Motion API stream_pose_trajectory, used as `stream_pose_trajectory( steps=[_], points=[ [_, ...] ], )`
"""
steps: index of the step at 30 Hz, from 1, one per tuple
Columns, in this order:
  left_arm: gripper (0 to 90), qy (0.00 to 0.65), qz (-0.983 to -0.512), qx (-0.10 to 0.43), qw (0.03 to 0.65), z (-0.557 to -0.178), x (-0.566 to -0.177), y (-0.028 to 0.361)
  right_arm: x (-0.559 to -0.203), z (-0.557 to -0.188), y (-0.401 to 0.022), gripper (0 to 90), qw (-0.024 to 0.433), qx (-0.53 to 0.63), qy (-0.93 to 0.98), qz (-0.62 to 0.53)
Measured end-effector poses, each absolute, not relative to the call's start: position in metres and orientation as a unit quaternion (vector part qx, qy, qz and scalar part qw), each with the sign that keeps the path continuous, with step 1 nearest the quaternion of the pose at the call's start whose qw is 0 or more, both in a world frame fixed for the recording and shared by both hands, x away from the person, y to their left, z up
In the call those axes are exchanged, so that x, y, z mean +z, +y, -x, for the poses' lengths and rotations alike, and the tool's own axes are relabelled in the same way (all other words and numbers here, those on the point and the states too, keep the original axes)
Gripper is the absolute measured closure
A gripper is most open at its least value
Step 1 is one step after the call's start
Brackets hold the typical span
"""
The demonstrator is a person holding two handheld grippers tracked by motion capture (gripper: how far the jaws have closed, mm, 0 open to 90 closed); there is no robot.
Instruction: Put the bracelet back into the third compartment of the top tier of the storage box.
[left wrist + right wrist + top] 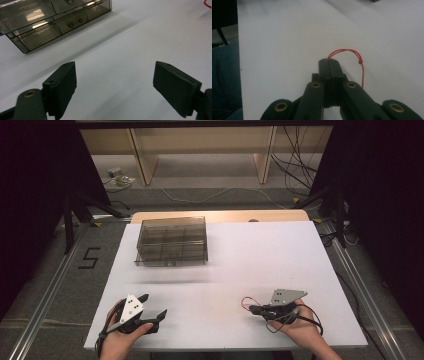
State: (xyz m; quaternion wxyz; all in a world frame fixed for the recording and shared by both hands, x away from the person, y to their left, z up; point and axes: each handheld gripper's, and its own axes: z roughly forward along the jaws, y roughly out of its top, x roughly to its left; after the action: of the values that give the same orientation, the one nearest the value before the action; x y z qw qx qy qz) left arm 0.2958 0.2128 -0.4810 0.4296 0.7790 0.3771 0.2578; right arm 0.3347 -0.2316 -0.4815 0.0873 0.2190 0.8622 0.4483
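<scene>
Right gripper: your right gripper (251,308) lies low over the near right part of the bench (260,255), jaws pressed fully together and pointing toward your left.
Grip: the jaws are clamped on a red string (352,53); its loop comes out right at the jaw tips in the right gripper view.
String, place: the red string (246,302) sits at the tip of your right gripper, on the near right part of the bench, well apart from the drawer box.
String, lie: in the right gripper view the loop arcs up and away from the tips toward the right, passes a small knot (360,61), then one strand runs straight back along the right side of the jaws. Its long axis thus follows the gripper's own line.
String, high view: the loop reads as a small red curl beyond the jaw tips; finer detail is too small to tell.
Left gripper: your left gripper (152,306) rests at the near left of the bench, jaws spread wide with nothing between them, aimed forward and to the right.
Drawer box: a smoky clear drawer box (171,241) stands on the far left part of the bench, its drawer fronts facing you; the left gripper view catches its near corner (57,22).
</scene>
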Motion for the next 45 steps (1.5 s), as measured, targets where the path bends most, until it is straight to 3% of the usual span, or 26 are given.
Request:
stream_pose_trajectory(
  steps=[45],
  points=[
    [18.7,0.367,-0.786,0.256,0.428,-0.294,-0.483,0.208,-0.453,-0.361,-0.216,90.0,0.130,0.487,0.833,-0.227]
  ],
)
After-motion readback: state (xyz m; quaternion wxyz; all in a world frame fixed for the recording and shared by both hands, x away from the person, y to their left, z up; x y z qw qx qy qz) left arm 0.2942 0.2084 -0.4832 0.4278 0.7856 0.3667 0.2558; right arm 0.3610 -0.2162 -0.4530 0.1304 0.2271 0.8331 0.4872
